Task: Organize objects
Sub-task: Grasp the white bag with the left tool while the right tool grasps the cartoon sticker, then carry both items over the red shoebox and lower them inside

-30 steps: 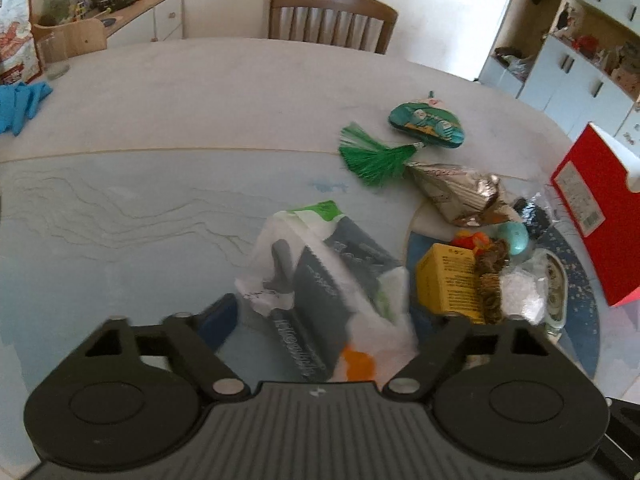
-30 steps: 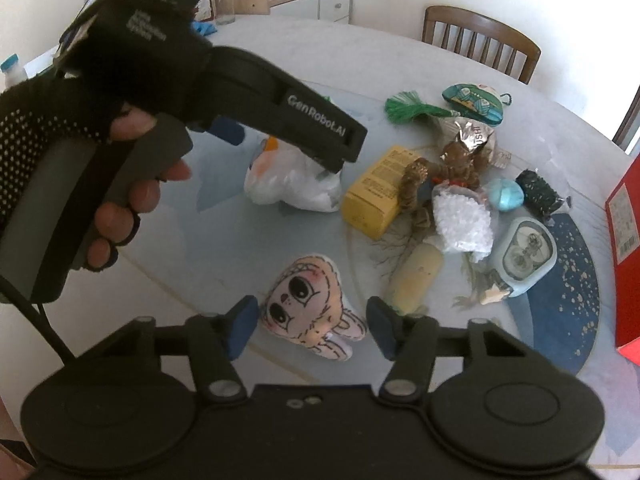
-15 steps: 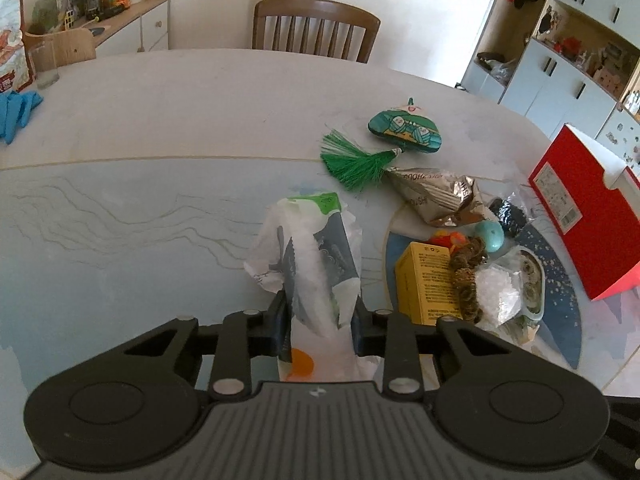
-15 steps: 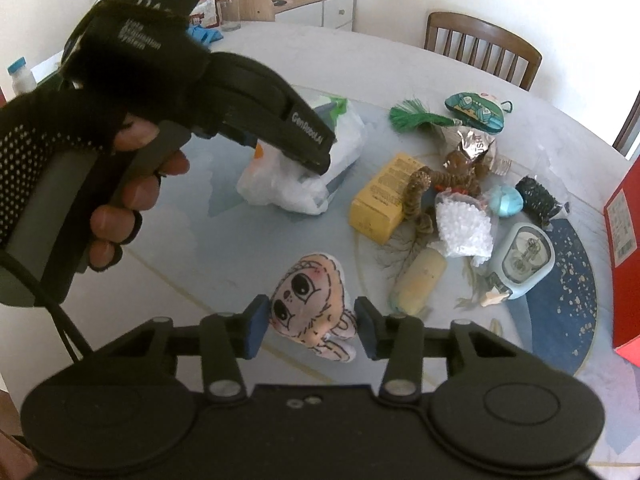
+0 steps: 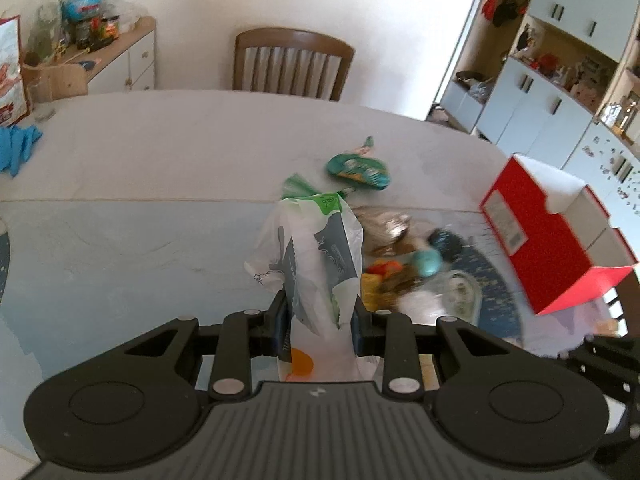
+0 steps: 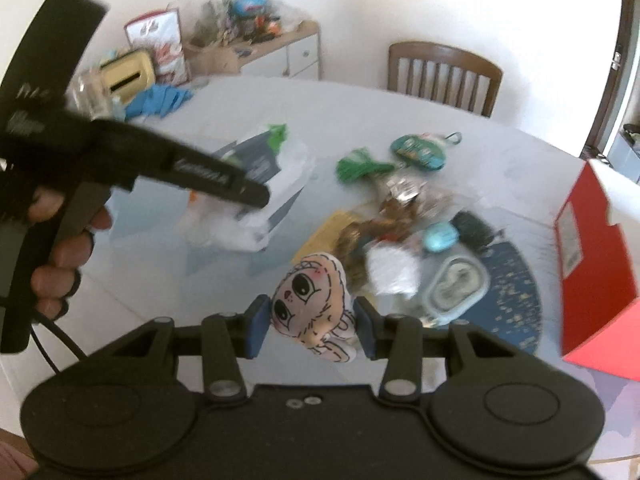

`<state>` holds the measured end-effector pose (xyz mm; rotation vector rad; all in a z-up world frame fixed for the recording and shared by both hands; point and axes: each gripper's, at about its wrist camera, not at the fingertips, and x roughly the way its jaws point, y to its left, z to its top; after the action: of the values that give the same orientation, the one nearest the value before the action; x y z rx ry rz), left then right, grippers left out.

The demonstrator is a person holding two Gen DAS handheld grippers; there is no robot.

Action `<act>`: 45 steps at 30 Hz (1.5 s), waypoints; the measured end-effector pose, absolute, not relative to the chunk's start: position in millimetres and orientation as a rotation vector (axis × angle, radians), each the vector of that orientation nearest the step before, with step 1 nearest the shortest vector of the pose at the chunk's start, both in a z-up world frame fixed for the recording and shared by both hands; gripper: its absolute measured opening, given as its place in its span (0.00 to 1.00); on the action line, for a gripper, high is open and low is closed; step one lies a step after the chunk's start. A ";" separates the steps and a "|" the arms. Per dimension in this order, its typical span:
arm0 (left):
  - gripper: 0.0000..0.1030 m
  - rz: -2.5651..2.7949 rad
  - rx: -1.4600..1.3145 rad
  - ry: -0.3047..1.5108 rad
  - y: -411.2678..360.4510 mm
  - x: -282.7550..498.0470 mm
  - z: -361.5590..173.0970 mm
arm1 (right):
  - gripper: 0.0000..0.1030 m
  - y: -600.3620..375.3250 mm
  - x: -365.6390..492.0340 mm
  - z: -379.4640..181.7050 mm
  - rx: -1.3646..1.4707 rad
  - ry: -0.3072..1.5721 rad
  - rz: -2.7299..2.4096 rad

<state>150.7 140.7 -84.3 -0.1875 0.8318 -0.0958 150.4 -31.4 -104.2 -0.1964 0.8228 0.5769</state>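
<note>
My left gripper [image 5: 319, 322] is shut on a white plastic bag [image 5: 316, 248] with grey and green packets inside, held up off the table. In the right wrist view the same bag [image 6: 256, 184] hangs from the left gripper's black body, gripped by a gloved hand [image 6: 52, 248]. My right gripper [image 6: 311, 322] is shut on a flat pink doll-face plush [image 6: 312, 300], lifted above the table. A pile of small items lies on the table: a yellow box [image 6: 324, 236], a teal egg [image 6: 440, 238], a green tassel [image 6: 358, 168], a green pouch [image 5: 358, 170].
A red open box [image 5: 548, 236] stands at the right edge of the round table [image 5: 160, 168]. A wooden chair [image 5: 290, 64] is at the far side. Blue gloves [image 5: 16, 148] lie far left. Cabinets and a sideboard with clutter line the walls.
Both grippers closed, the left on the plastic bag and the right on the plush, then both rose with their loads off the table.
</note>
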 end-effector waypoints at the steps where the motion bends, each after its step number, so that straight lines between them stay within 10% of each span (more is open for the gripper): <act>1: 0.28 -0.102 -0.189 0.829 136.0 150.3 -80.8 | 0.42 -37.0 152.8 -100.5 -0.192 0.822 0.570; 23: 0.28 -0.270 -0.192 0.818 -37.3 188.5 -21.4 | 0.44 -220.8 217.8 -31.2 -0.107 0.757 0.458; 45: 0.28 -0.350 -0.054 0.913 -208.4 293.4 -40.4 | 0.44 -341.4 297.1 -88.7 -0.114 0.867 0.290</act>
<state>293.4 -208.4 -40.4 -0.0544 0.9133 -0.3500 297.1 -341.4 -88.7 -0.1139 0.8669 0.2905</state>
